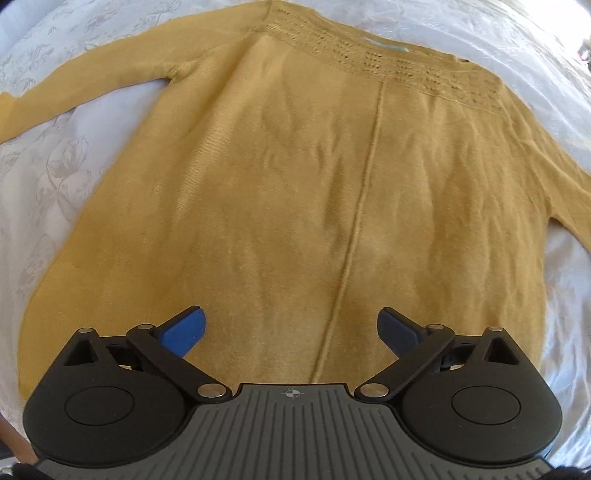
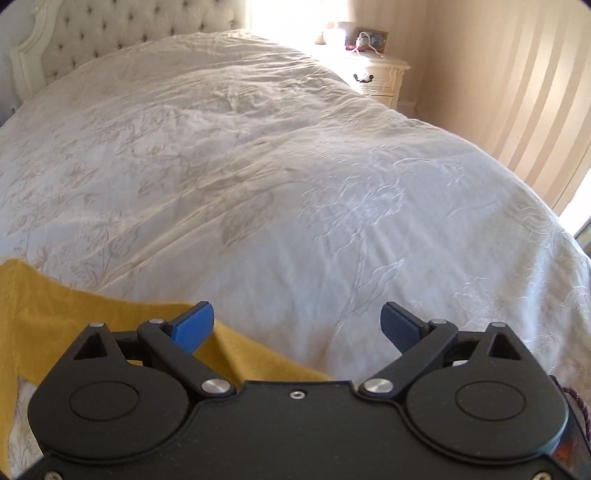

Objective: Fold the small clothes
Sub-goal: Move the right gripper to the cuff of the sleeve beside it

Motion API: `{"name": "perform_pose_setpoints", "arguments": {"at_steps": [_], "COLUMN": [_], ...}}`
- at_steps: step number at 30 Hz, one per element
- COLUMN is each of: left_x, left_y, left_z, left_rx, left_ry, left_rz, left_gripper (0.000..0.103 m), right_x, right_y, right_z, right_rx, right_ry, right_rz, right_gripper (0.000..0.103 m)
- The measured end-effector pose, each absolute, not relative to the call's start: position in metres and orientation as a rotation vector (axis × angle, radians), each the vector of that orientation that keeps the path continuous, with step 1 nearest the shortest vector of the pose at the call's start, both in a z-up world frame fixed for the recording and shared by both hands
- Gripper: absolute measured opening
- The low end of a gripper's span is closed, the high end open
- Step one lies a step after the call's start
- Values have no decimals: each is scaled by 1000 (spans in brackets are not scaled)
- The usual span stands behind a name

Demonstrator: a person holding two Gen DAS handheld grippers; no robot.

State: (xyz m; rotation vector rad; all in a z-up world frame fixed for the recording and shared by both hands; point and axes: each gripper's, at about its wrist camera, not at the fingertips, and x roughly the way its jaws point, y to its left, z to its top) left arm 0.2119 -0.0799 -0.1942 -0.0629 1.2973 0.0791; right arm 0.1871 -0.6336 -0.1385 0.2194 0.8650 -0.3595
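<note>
One mustard-yellow knit sweater lies spread flat on the white embroidered bedspread, its openwork neckline toward the far edge of the left wrist view and its hem toward the near edge; a single vertical seam runs down the middle of the panel. This flat, opened-out layout is presumably the starting condition for folding, since it leaves both side edges and both sleeves free to be turned inward. Two sleeves are counted: one extends toward the left edge of the bedspread, the other toward the right, where it leaves the left wrist view. The left gripper hangs over the hem region, pointing steeply down, its jaws spread wide with only the sweater surface beneath them and nothing gripped. The right gripper is likewise released and empty; it faces across bare bedspread toward the tufted headboard, with a strip of the sweater at the lower-left corner of its view, under its left finger. Two grippers, each with two blue pads, are in view. One nightstand stands beyond the far right corner of the bed. No fold appears made yet.
</note>
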Motion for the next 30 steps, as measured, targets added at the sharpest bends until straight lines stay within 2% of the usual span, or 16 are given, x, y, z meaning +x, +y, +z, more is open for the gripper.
{"name": "perform_pose_setpoints", "arguments": {"at_steps": [4, 8, 15, 26, 30], "left_x": [204, 200, 209, 213, 209], "left_y": [-100, -119, -145, -158, -157], "left_z": [-187, -183, -168, -127, -126], "left_rx": [-21, 1, 29, 1, -6], "left_ry": [1291, 1287, 1230, 1115, 1125], "left_rz": [31, 3, -40, -72, -76], "left_gripper": [101, 101, 101, 101, 101], "right_x": [165, 149, 177, 186, 172], "right_y": [-637, -615, -612, -675, -674], "right_z": [-137, -136, -158, -134, -143], "right_rx": [235, 100, -56, 207, 326], "right_ry": [866, 899, 963, 850, 900], "right_rz": [-319, -212, -212, -311, -221], "right_gripper": [97, 98, 98, 98, 96]}}
